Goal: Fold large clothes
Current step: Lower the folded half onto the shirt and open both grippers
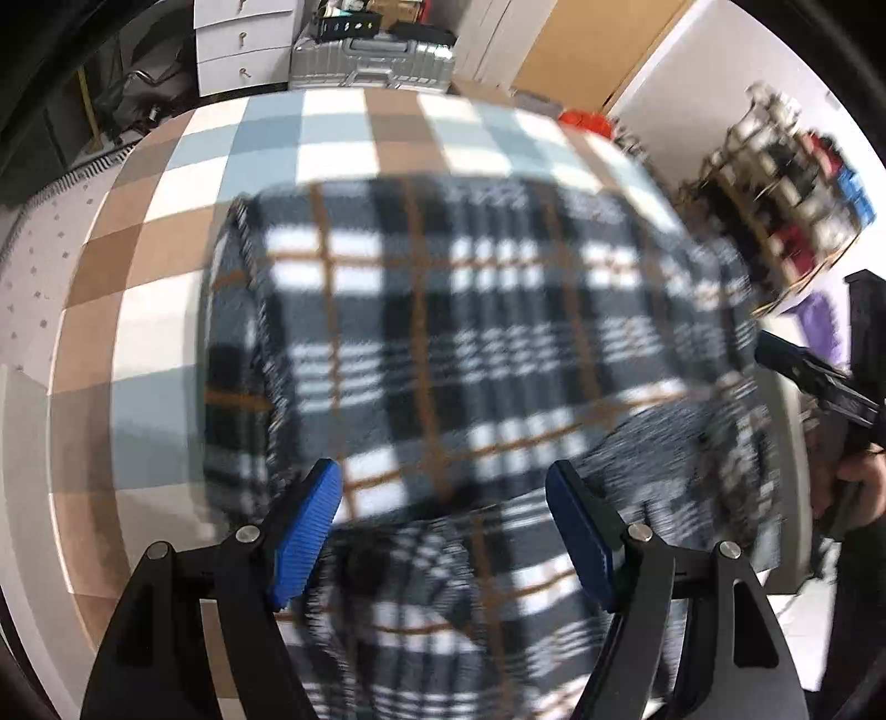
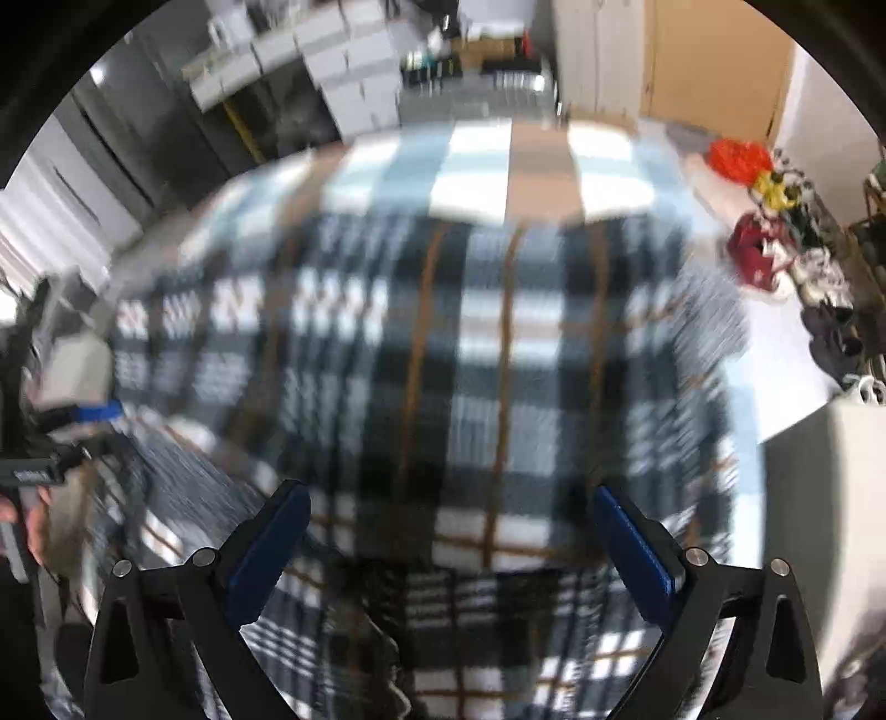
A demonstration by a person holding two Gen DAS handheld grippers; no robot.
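A large plaid garment (image 1: 454,332), black, white and grey with thin brown lines, lies spread on a checked table. My left gripper (image 1: 443,487) hovers above its near part, jaws wide apart, nothing between the blue pads (image 1: 307,531). In the right wrist view the same garment (image 2: 443,360) fills the middle, blurred. My right gripper (image 2: 451,509) hangs over it with its jaws spread wide and empty. The right gripper also shows at the right edge of the left wrist view, held by a hand (image 1: 853,482). The left gripper's blue pad (image 2: 94,412) shows at the left edge of the right wrist view.
The checked tablecloth (image 1: 166,277) in brown, white and pale blue lies under the garment. Behind the table stand a silver suitcase (image 1: 376,61) and white drawers (image 1: 238,50). A shoe rack (image 1: 786,205) stands at the right. Bags and shoes (image 2: 775,232) lie on the floor.
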